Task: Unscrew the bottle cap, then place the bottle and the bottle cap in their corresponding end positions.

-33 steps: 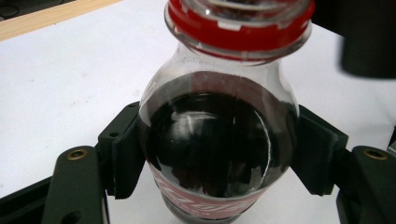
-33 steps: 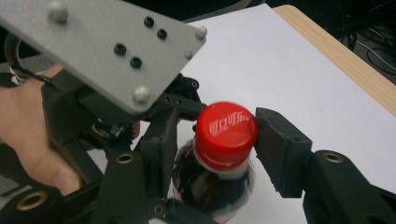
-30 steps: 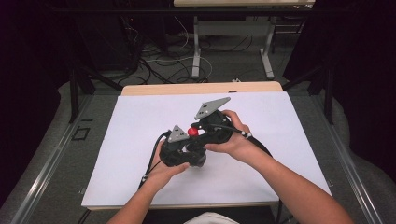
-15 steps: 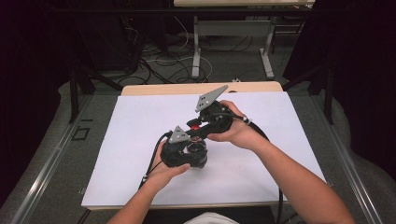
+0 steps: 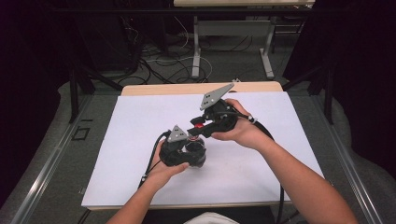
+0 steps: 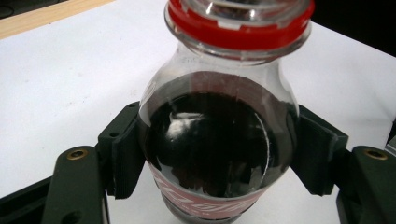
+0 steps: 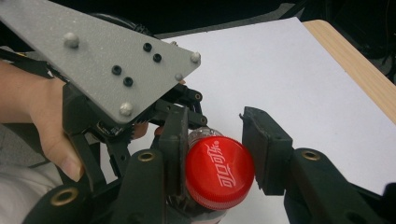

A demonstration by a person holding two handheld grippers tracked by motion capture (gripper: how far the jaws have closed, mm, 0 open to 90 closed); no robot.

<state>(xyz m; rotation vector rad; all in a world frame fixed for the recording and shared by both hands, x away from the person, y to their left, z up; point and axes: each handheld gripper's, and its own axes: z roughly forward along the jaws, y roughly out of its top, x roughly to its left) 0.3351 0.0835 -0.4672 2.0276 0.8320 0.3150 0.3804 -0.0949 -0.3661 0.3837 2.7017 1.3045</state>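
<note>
Looking down from the high view: left gripper [image 5: 190,150] and right gripper [image 5: 198,127] meet near the middle of the white table [image 5: 116,140], with a spot of red, the cap [image 5: 199,125], between them; the bottle [image 5: 198,154] is mostly hidden under the left gripper, so its stance cannot be read here. Left gripper view: bottle [image 6: 217,135] sits between the fingers [image 6: 123,154], both pads pressed against its rounded shoulder, so it is pinched firmly; dark liquid fills the body, a red label band shows low down, and the red ring [image 6: 238,30] of the neck is at the top of the picture. Right gripper view: cap [image 7: 219,170] seen end-on with white lettering, lying between the right gripper's [image 7: 218,149] fingers [image 7: 264,149]; one finger touches the cap's side, the other stands just off it with a thin gap, so the fingers are spread slightly and not clamping. The left gripper's grey plate [image 7: 102,56] and a hand [image 7: 42,126] show behind. Judgement: work looks like unscrewing the cap. Done: bottle secured, right fingers lined up around the cap. Left: closing on the cap, twisting it loose, lifting it away. Cap appears seated on the neck, though thread state cannot be told.
</note>
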